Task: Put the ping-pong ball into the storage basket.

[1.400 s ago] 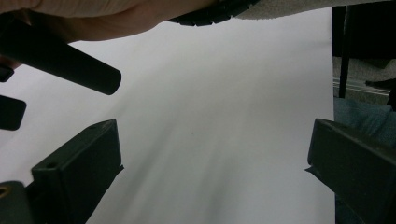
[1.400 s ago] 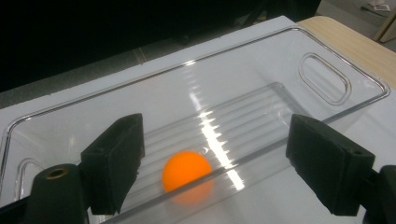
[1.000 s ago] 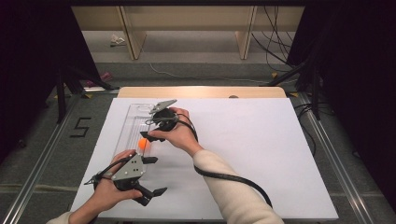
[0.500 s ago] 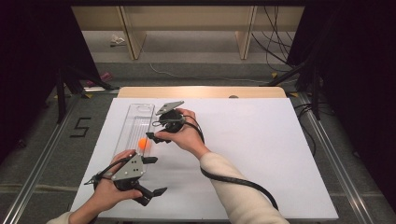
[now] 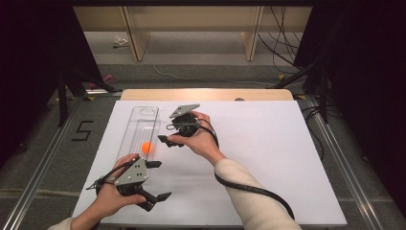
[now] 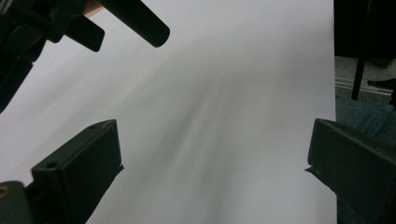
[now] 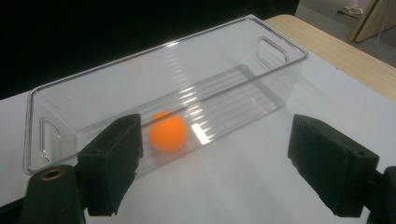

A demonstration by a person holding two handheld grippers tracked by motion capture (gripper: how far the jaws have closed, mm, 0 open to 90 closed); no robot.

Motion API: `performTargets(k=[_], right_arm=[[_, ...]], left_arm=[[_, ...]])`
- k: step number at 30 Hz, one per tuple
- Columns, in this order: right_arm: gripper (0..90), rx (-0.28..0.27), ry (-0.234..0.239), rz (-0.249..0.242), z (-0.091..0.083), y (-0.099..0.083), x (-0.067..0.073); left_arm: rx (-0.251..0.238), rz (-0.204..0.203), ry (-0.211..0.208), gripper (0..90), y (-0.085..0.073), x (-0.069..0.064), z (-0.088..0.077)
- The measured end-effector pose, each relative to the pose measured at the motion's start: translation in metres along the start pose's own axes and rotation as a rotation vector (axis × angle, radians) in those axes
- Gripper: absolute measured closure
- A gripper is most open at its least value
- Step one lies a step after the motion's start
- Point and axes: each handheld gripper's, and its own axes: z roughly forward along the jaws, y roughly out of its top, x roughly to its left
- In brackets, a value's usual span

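I count two tools, one clear bin, one orange ball. My left tool (image 5: pixel 152 181) sits in the lower left of the high view, held in my left hand (image 5: pixel 112 199) over the white table (image 5: pixel 268 158), jaws wide apart with nothing between them. In the left gripper view I see the same: two black jaws spread to either side of the frame, bare white surface between, and part of the other tool in the upper left corner.

My right tool (image 5: pixel 168 140) is at centre frame in the high view, in my right hand (image 5: pixel 201 139), just right of the bin, jaws apart and empty. One grey plate on top of each tool, two in all.

The one clear plastic bin (image 5: pixel 139 132) lies long and narrow, left of centre in the high view, with two cut-out handles, one at each short end. The one orange ball (image 5: pixel 147 147) rests on the ribbed bin floor, toward the lower end. In the right gripper view the ball (image 7: pixel 168 131) sits inside the bin (image 7: pixel 93 88), behind the near wall, just right of the left jaw in frame, untouched.

One black cable trails along my right sleeve.
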Motion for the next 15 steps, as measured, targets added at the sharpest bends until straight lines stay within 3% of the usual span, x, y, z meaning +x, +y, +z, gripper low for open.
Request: performTargets(k=[15], right_arm=[[19.0, 0.003, -0.025, 0.02, -0.023, -0.017, -0.008]], left_arm=[[0.002, 0.0, -0.001, 2.3, 0.0, 0.0, 0.0]])
